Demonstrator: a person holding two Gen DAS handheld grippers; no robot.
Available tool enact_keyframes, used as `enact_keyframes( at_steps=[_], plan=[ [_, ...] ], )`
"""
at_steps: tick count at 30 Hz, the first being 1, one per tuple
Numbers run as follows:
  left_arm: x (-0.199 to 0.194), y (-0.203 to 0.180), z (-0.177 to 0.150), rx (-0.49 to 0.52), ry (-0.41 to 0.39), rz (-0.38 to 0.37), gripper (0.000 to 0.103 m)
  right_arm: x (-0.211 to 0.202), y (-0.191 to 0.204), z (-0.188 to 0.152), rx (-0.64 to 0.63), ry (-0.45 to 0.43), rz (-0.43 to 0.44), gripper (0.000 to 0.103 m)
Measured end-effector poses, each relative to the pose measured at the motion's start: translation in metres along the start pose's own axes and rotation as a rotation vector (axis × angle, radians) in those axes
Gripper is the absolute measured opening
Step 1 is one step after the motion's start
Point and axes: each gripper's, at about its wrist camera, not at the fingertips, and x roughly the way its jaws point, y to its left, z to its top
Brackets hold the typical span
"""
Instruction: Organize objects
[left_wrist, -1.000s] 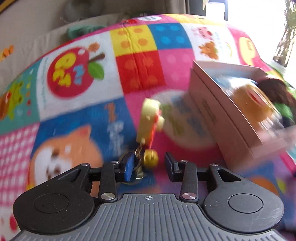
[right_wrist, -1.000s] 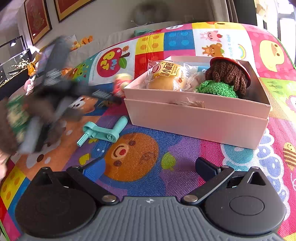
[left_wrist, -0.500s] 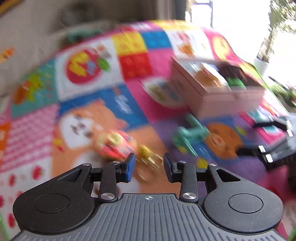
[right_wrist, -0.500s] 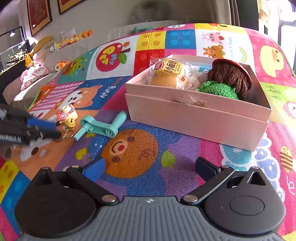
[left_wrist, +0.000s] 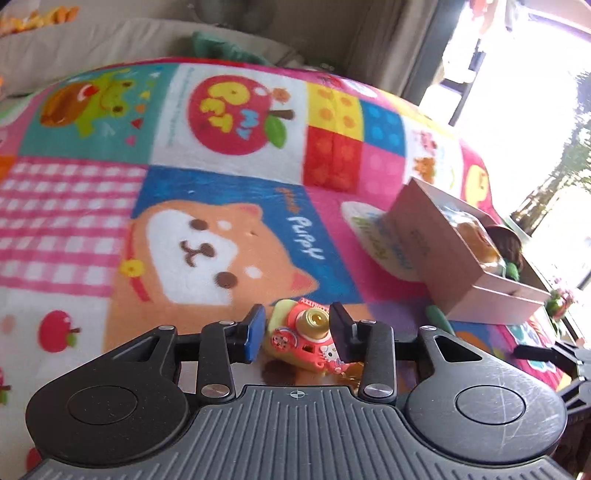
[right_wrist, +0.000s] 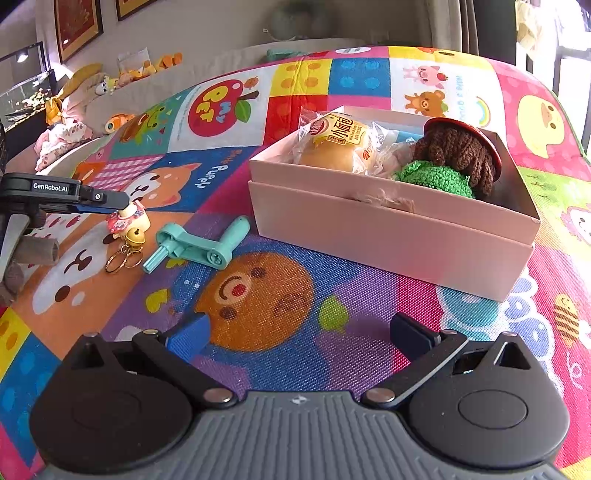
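"GenRobot.AI" on left gripper (right_wrist: 122, 206), at nine o'clock. "PET" on apple patch (right_wrist: 218, 105), "Puppy" beside dog patch (left_wrist: 218, 254) of play mat (right_wrist: 332, 325). Bun wrapper (right_wrist: 334, 142) print: Chinese characters, unclear.

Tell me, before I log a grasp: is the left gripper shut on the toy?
No, open. The left gripper straddles the toy with gaps showing beside both pads.

Toy camera keychain (left_wrist: 306, 341): pink and yellow, gold bell and rings attached, lying on the mat. Teal crank handle (right_wrist: 197, 249): flat at its 3 o'clock. Pink box (right_wrist: 391, 225): open, holding wrapped bun (right_wrist: 332, 147) and crochet doll (right_wrist: 454, 162).
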Motion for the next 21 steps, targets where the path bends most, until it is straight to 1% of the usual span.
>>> enact_keyframes(
  at_steps=[4, 5, 6, 8, 10, 16, 18, 19, 21],
  plan=[
    [0.001, -0.022, -0.003, 0.135, -0.005, 0.017, 0.042, 0.001, 0.001, 0.001, -0.01, 0.005, -0.005, 0.103],
    [0.001, -0.026, -0.003, 0.168, 0.006, 0.017, 0.042, 0.001, 0.002, 0.001, -0.012, 0.006, -0.007, 0.103],
    [0.004, -0.031, -0.004, 0.209, 0.038, 0.017, 0.044, 0.001, 0.002, 0.001, -0.014, 0.006, -0.009, 0.103],
    [0.004, -0.039, -0.007, 0.268, 0.041, -0.005, 0.044, 0.001, 0.002, 0.001, -0.016, 0.007, -0.01, 0.103],
    [0.006, -0.042, -0.007, 0.278, 0.055, -0.017, 0.044, 0.001, 0.002, 0.001, -0.018, 0.008, -0.011, 0.103],
    [0.01, -0.052, -0.005, 0.298, 0.067, 0.005, 0.044, 0.002, 0.003, 0.001, -0.027, 0.012, -0.016, 0.103],
    [0.013, -0.052, -0.002, 0.276, 0.075, 0.004, 0.045, 0.003, 0.004, 0.001, -0.035, 0.016, -0.018, 0.103],
    [0.015, -0.052, -0.001, 0.258, 0.079, 0.005, 0.048, 0.003, 0.004, 0.001, -0.04, 0.02, -0.019, 0.103],
    [0.02, -0.049, 0.003, 0.21, 0.086, 0.0, 0.049, 0.004, 0.006, 0.001, -0.058, 0.031, -0.026, 0.103]
  ],
)
